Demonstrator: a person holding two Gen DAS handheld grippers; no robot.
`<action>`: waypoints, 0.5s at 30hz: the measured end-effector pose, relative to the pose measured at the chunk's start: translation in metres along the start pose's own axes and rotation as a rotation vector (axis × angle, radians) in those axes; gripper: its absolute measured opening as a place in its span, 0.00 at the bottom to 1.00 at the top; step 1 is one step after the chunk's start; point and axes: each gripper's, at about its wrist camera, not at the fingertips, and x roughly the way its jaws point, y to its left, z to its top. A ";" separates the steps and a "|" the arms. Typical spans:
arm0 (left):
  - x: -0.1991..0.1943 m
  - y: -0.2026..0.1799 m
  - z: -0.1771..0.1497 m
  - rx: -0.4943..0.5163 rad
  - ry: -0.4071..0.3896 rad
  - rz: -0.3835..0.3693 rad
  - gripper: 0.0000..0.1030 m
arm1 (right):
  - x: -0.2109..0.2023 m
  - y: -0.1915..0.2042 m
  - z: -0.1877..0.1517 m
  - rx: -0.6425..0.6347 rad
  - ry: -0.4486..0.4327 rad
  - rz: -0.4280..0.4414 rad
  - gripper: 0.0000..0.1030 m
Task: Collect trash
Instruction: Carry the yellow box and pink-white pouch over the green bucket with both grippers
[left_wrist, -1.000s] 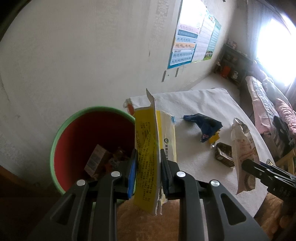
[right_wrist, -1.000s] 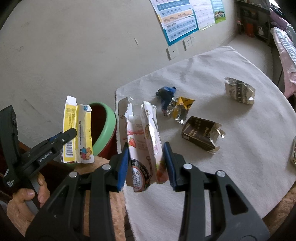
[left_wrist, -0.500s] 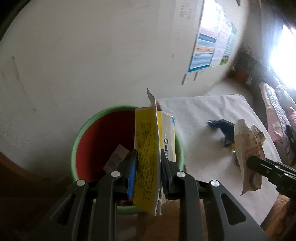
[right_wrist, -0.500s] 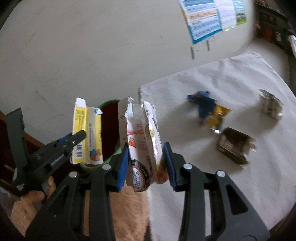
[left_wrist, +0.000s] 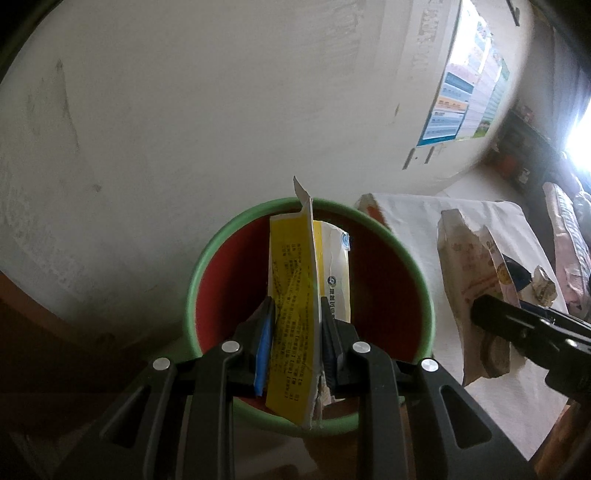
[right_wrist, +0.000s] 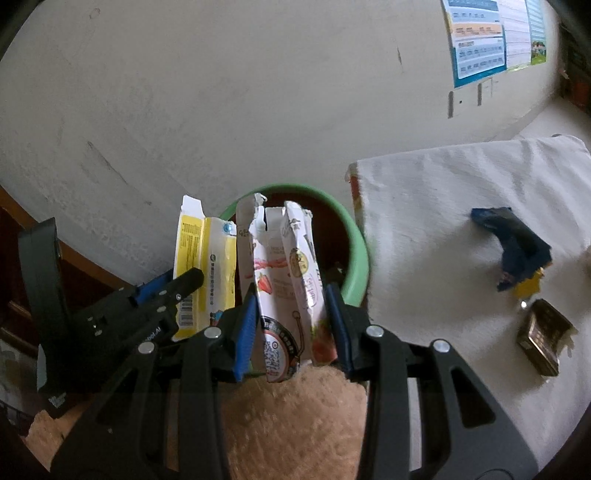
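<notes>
The left gripper (left_wrist: 295, 347) clamps a flattened yellow carton (left_wrist: 293, 317) above the red bin (left_wrist: 424, 295); the right gripper (right_wrist: 290, 326) pinches a strawberry carton (right_wrist: 280, 288) beside it; both look ready to drop; next, loosen each grip over the opening.

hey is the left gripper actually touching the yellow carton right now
Touching. In the left wrist view the left gripper has both pads pressed against the flat sides of the yellow carton, pinching it upright above the green-rimmed bin.
</notes>
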 end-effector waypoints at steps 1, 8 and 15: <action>0.002 0.003 0.000 -0.007 0.005 0.001 0.21 | 0.004 0.001 0.001 0.000 0.005 0.001 0.35; 0.012 0.014 0.000 -0.024 0.028 0.008 0.21 | 0.024 0.005 0.006 -0.008 0.041 -0.007 0.35; 0.025 0.014 0.003 -0.042 0.048 0.025 0.24 | 0.037 0.010 0.013 -0.002 0.063 -0.003 0.49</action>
